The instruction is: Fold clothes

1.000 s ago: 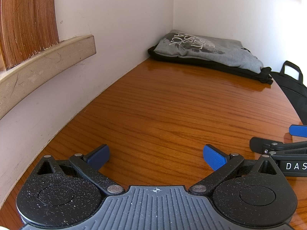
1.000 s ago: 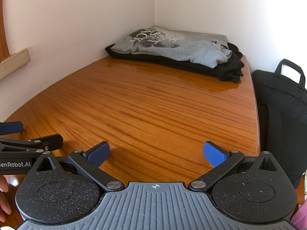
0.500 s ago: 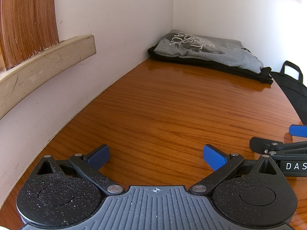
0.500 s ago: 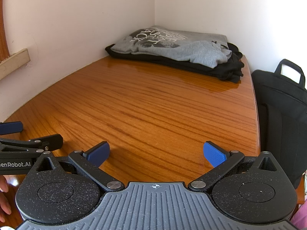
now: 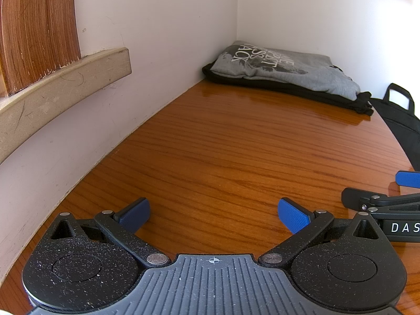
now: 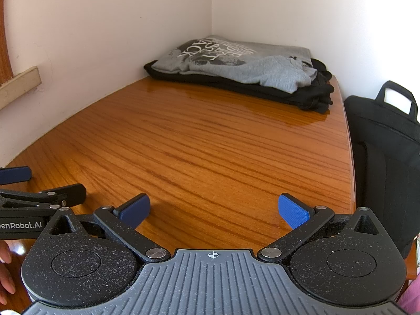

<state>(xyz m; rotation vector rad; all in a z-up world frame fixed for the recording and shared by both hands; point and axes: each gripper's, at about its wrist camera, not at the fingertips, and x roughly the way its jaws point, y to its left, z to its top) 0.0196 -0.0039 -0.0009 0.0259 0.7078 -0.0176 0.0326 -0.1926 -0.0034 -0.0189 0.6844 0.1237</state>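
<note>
Folded clothes (image 5: 286, 74) (image 6: 236, 71) stacked at far end of wooden table (image 5: 236, 157) (image 6: 210, 144), pushed into corner where two white walls (image 5: 170, 26) (image 6: 105, 26) meet. Grey T-shirt (image 5: 275, 64) (image 6: 231, 57) with white lettering and dark print uppermost, folded flat; black garment (image 5: 341, 99) (image 6: 302, 97) beneath, edges showing along near and right sides of stack. Stack well apart from both grippers, broad stretch of bare, glossy tabletop between.

Left gripper (image 5: 214, 214) low over near end of table, close to left wall, jaws spread wide, blue pads (image 5: 292, 216) apart with nothing between. Right gripper (image 6: 214, 211) likewise low over near end, jaws spread wide, blue pads (image 6: 294, 212) holding nothing. Both grippers side by side, pointing toward stack: right gripper's finger and body marked "DAS" visible at right edge of left wrist view, left gripper's body marked "enRobot.AI" visible at left edge of right wrist view.

Fingertips of a hand (image 6: 5, 270) visible at lower left of right wrist view, beneath left gripper's body.

Black bag (image 5: 401, 120) (image 6: 386, 157) with carry handle standing beside right edge of table, off tabletop. Pale wooden ledge (image 5: 60, 97) (image 6: 18, 84) fixed to left wall, brown wooden panel (image 5: 39, 31) rising above.
</note>
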